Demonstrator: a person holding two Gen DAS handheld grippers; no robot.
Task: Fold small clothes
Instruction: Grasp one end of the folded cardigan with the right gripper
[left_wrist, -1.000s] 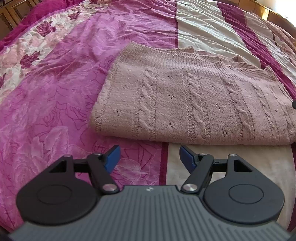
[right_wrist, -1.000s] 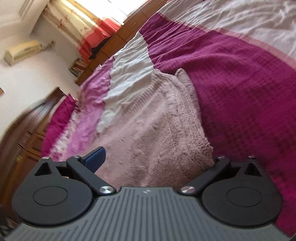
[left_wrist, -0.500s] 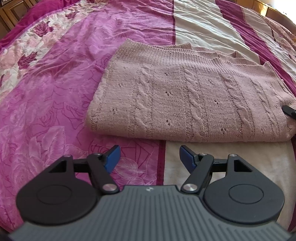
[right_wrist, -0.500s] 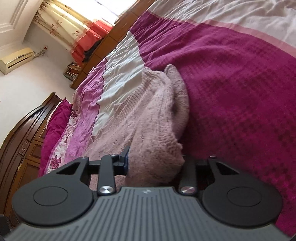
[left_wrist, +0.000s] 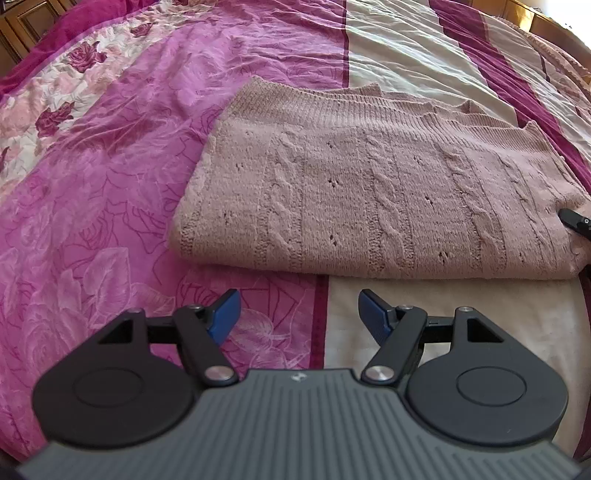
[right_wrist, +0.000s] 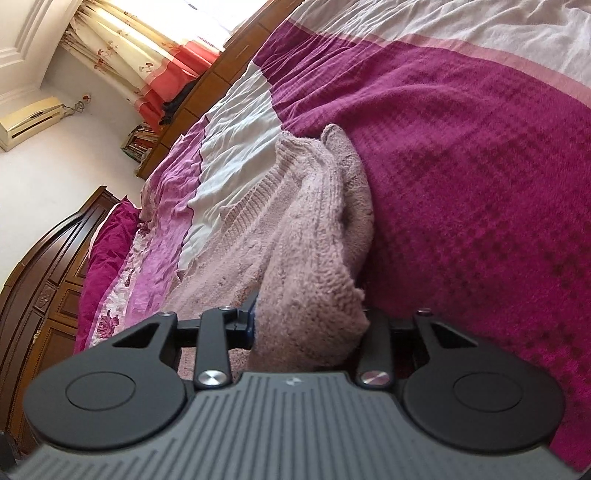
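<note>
- At nine o'clock in our left wrist view lies the bedspread (left_wrist: 110, 192), a glossy magenta quilt printed with roses and striped with cream. It looks slippery, so we judge the garment could slide across it when pulled.
- At the centre of that view lies the folded sweater (left_wrist: 369, 192), a dusty-pink cable-knit pullover resting flat on the bed, its folded edge facing us.
- At six o'clock hovers our left gripper (left_wrist: 299, 315), a black two-finger tool with blue pads. Its jaws stand well apart and hold nothing, poised just short of the sweater's near edge, over the quilt. If this side stays unheld while the other lifts, the knit may drag and skew.
- At three o'clock, a black finger of our right gripper (left_wrist: 576, 221) touches the sweater's right end.
- In the right wrist view, at six o'clock, the right gripper (right_wrist: 310, 325) has just been closing and is now clamped on a thick bunch of the sweater's end, which bulges between the pads.
- We cannot tell how many layers are caught. If only the top ones are pinched, lifting could peel the fold open; loose knit may also stretch or slip free.
- At two o'clock lies a deep magenta textured blanket (right_wrist: 480, 184), which could snag the knit.
</note>
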